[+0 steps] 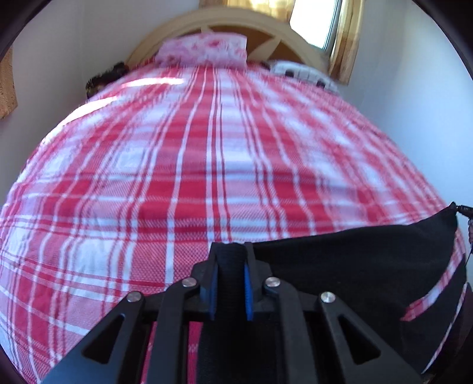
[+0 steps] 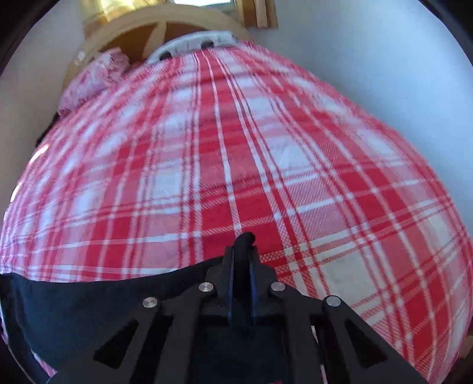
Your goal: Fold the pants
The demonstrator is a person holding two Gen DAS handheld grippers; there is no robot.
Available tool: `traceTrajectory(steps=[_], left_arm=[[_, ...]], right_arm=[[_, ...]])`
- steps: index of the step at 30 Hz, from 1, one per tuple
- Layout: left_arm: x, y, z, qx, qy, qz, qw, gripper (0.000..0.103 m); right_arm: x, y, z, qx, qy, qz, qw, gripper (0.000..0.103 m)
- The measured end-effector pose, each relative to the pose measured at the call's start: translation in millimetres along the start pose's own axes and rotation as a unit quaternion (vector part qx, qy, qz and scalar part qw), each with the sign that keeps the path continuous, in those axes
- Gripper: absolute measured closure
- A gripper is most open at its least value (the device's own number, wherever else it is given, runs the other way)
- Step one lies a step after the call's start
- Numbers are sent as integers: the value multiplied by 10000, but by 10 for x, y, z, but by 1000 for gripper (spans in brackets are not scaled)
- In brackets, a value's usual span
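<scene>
Black pants (image 1: 354, 260) lie across the near end of a bed with a red and white checked cover (image 1: 207, 147). My left gripper (image 1: 231, 251) is shut on a thick ribbed edge of the pants, which fills the gap between its blue pads. From there the cloth stretches off to the right. In the right wrist view the black pants (image 2: 74, 304) spread to the left. My right gripper (image 2: 243, 251) is shut on a fold of them, and a small black tip of cloth pokes out above its fingertips. The tip of the other gripper (image 1: 464, 210) shows at the pants' far right corner.
A pink flowered pillow (image 1: 204, 48) lies at the head of the bed against a curved wooden headboard (image 1: 236, 20). A white object (image 1: 298, 71) rests at the bed's far right corner. White walls flank the bed, and a window with gold curtains (image 1: 340, 29) is behind.
</scene>
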State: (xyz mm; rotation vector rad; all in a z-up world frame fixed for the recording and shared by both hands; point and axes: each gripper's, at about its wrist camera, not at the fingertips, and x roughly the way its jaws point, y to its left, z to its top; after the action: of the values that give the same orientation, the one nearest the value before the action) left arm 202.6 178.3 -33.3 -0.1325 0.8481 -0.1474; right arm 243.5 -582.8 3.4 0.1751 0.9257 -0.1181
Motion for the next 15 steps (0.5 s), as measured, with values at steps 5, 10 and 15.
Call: traceTrajectory(steps=[5, 10, 15], left_arm=[[-701, 48, -187, -119, -796, -370, 9961, 89], [-1044, 75, -651, -328, -1121, -744, 9904, 89], [-1050, 113, -1209, -460, -992, -943, 9895, 88]], right_arm=[[-1048, -238, -342, 173, -892, 324, 9953, 95], [-1508, -583, -1023, 545, -1119, 374, 9915, 95], [-1368, -763, -1713, 750, -574, 239, 9952, 94]])
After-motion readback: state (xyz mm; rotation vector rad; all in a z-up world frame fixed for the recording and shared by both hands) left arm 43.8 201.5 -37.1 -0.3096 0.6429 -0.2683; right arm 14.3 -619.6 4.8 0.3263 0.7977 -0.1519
